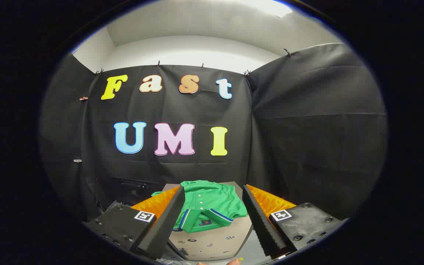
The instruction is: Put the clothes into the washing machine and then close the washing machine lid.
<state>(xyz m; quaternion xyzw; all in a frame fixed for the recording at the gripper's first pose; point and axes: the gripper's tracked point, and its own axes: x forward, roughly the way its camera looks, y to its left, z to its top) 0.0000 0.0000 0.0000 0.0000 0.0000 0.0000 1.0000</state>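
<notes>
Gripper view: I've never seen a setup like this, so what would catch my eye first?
The bright green shirt stands out most: it lies crumpled on a pale surface, just ahead of the fingers and framed between them. The gripper itself comes next, its two fingers spread wide open at either side of the shirt, touching nothing. Behind it all hangs the booth's black cloth wall.
</notes>
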